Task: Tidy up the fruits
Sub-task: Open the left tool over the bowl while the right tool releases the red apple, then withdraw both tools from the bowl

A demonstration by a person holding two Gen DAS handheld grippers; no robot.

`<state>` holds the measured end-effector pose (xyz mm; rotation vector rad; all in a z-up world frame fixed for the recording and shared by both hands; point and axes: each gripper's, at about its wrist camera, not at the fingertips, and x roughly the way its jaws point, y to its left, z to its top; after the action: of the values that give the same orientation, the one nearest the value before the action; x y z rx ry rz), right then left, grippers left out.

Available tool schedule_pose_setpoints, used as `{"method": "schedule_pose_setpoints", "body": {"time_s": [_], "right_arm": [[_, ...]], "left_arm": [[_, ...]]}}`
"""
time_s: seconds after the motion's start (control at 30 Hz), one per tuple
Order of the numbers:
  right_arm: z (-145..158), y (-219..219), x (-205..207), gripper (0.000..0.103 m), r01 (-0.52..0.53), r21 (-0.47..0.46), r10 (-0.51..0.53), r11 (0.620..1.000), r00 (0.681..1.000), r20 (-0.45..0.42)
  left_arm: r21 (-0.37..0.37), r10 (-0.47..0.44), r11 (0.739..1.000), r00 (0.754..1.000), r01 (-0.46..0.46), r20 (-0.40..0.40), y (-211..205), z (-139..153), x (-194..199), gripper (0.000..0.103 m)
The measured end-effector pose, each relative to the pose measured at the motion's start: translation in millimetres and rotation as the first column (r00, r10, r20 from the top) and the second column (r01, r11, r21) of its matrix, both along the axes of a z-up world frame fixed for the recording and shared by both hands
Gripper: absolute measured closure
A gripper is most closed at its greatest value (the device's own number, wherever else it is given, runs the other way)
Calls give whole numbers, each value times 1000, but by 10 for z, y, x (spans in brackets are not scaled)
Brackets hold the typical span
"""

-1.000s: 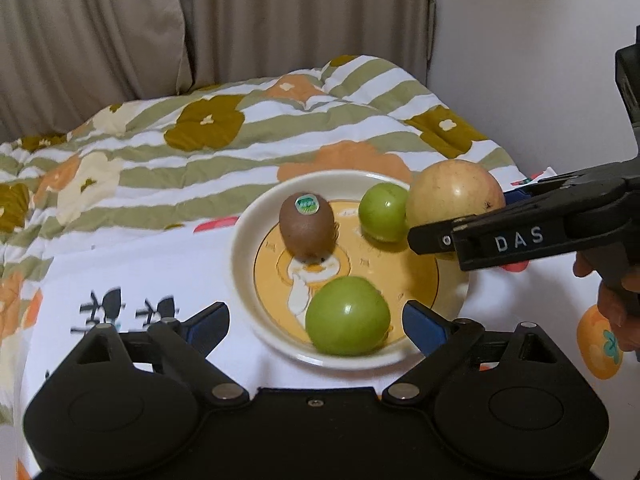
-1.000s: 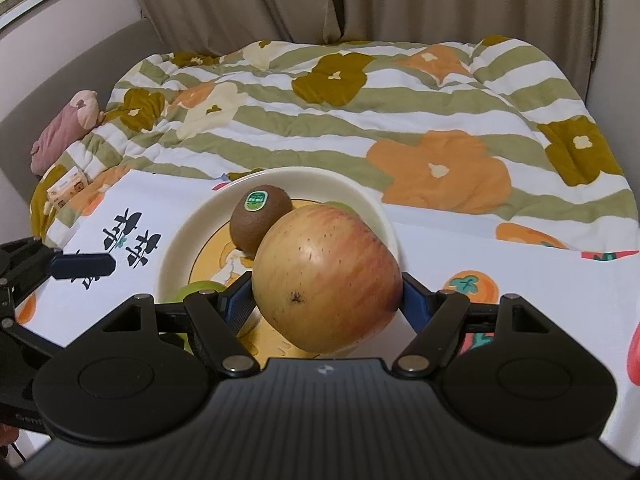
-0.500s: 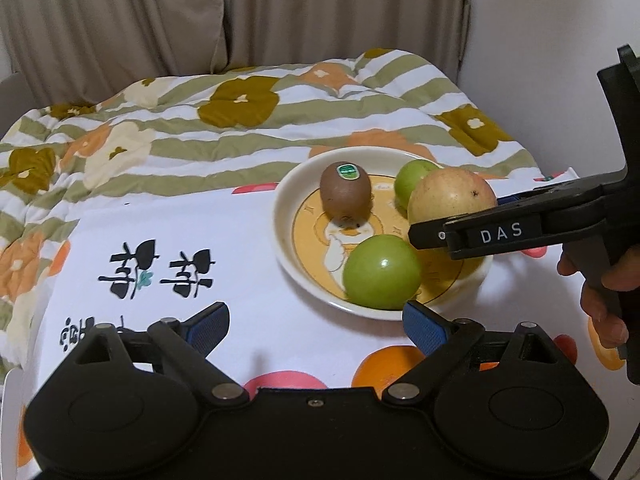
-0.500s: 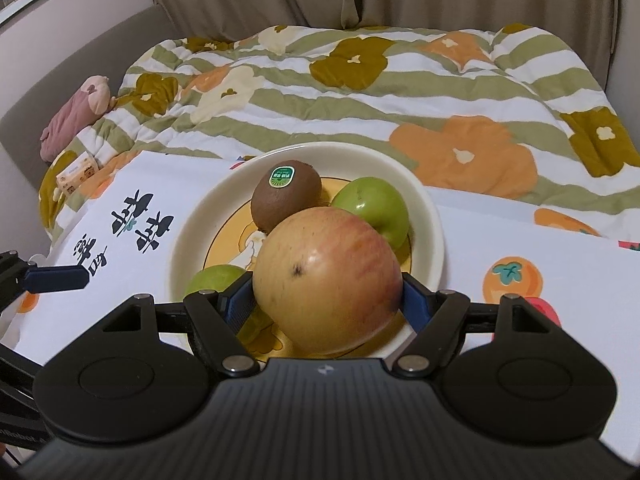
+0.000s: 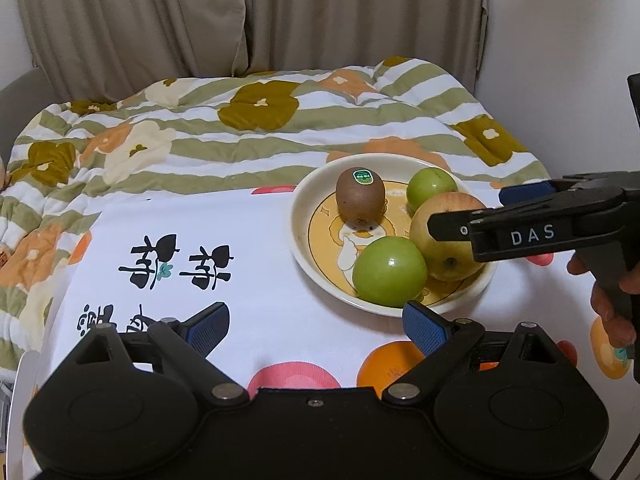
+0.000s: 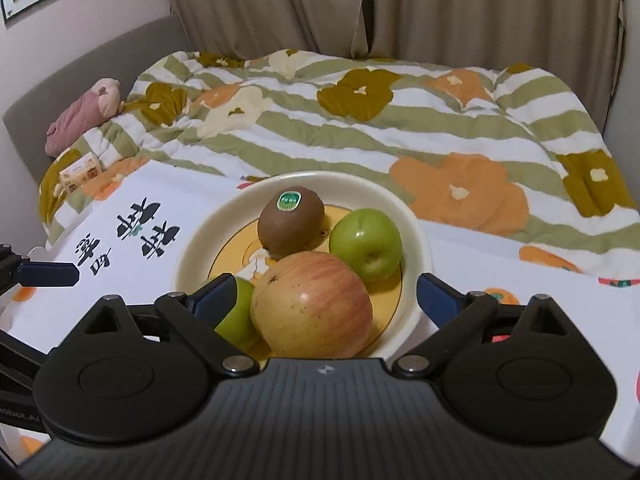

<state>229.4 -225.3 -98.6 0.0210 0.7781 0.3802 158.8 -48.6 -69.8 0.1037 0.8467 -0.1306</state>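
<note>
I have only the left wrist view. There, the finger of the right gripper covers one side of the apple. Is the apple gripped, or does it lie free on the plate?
Observer: It lies free. In the right wrist view the right gripper has just been opening. The apple is between its jaws, but a gap shows at each pad.
Operator: Thank you. Is there something on the bed, further to the left, that my view cuts off?
Observer: Yes. A pink soft toy lies at the far left edge of the quilt, against the headboard.
</note>
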Motion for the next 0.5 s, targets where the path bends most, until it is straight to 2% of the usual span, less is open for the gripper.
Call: {"method": "schedule_pose_setpoints", "body": {"time_s": [0.2, 0.5], "right_arm": [[99, -33, -110, 0, 8, 18, -8, 1000, 1000, 6], [479, -75, -490, 0, 73, 15, -74, 997, 995, 61]], "left_arm": [[-11, 26, 1000, 1000, -25, 16, 5, 103, -94, 7], [-41, 22, 999, 996, -18, 84, 101, 382, -338, 7]]}}
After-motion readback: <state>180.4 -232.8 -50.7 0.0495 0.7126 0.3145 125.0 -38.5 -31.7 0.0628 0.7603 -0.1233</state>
